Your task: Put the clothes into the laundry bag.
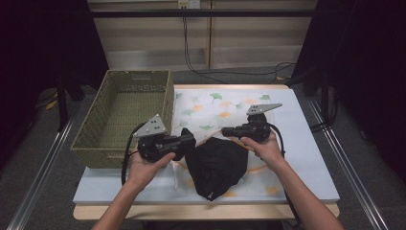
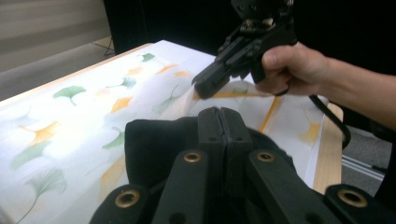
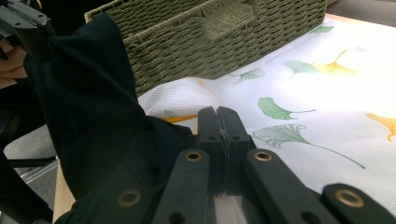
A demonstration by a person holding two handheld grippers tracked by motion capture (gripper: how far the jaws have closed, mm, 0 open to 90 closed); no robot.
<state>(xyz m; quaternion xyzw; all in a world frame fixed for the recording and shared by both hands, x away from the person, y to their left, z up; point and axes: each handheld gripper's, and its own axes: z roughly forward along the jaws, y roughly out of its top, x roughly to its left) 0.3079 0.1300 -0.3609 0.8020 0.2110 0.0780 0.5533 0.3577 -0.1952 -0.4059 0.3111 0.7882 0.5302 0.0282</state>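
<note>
**Black cloth held at two corners above the patterned sheet**

A black cloth [image 1: 216, 165] is held up by both grippers over the near middle of the table [image 1: 306, 158], its lower part resting on the leaf-patterned sheet [image 1: 215, 108] close to the table's near edge. The left gripper [image 1: 189, 140] is seen clamped on the cloth's left upper corner; in the left gripper view its jaws are pressed together with dark fabric bunched around them. The right gripper [image 1: 226, 131] is closed at the cloth's right upper edge; in the right gripper view its jaws meet tightly, and what looks like a thin seam of pale material shows between them, so it cannot be told for certain whether cloth alone or some of the sheet is pinched too.

The two holds appear to be set apart so that the fabric is spread between them, which would suit folding it or carrying it.

A woven basket [image 1: 125, 112] is stood at the table's far left corner, its right wall just beside the left gripper. Open sheet is left toward the far edge and the right edge, so room for moving is judged best there; on the left, the basket wall is the nearest thing that could be struck.
</note>
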